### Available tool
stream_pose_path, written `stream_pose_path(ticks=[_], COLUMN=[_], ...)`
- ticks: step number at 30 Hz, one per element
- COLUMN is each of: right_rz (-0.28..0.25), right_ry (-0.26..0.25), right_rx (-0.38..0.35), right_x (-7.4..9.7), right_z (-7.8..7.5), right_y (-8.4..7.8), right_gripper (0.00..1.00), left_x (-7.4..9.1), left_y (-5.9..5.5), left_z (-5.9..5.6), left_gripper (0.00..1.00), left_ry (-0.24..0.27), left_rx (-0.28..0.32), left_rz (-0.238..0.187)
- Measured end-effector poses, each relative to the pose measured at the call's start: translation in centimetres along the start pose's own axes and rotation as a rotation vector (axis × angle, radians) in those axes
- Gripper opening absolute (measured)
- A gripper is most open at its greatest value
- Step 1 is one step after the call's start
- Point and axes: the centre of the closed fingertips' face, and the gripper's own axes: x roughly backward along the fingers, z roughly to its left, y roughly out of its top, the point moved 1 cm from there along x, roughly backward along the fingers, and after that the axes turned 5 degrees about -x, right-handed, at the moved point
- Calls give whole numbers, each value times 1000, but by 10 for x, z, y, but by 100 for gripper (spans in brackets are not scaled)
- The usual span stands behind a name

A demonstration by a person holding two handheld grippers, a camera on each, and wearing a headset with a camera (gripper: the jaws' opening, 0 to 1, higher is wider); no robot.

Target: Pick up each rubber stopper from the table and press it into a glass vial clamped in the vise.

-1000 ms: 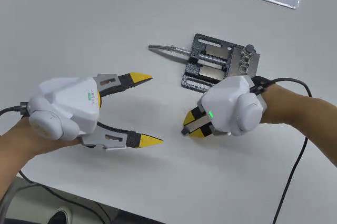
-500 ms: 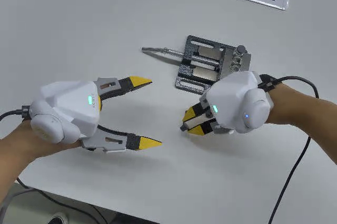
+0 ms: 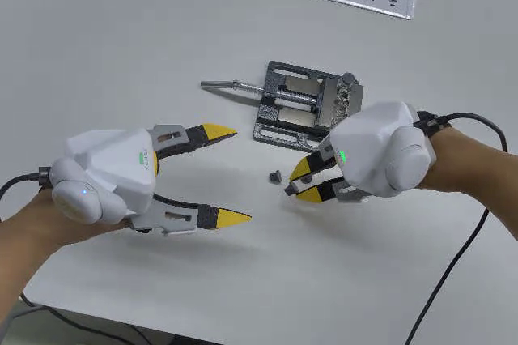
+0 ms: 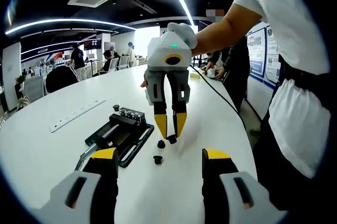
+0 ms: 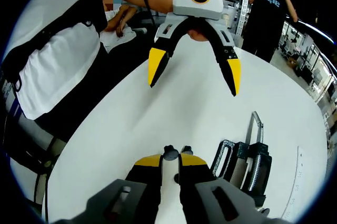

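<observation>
Head view: left tool (image 3: 236,173) wide open; right tool (image 3: 291,185) slightly parted beside rubber stopper (image 3: 275,175); right gripper view: shirt (image 5: 268,3) lettering blurred.

Left gripper (image 3: 227,173) and right gripper (image 3: 293,185): white faceted shells, black jaws, yellow tips. Each has a green LED (image 3: 343,155) on the housing and a black cable (image 3: 453,264) at the rear. Wearer is in a white short-sleeved T-shirt (image 4: 274,19).
</observation>
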Motion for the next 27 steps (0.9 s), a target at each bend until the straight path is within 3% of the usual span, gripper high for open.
stream_pose_path(ticks=[11, 16, 27], right_rz=[31, 61, 108], right_ry=[-87, -127, -164], right_rx=[-64, -100, -150], right_x=[29, 38, 57], right_z=[-8, -13, -21], right_y=[-3, -3, 9], right_gripper=[11, 11, 11], left_x=[-17, -26, -41], left_y=[10, 17, 26], left_z=[5, 5, 7], left_gripper=[60, 53, 48], left_ry=[-22, -23, -33], left_rx=[-21, -33, -56], left_rz=[-33, -40, -47])
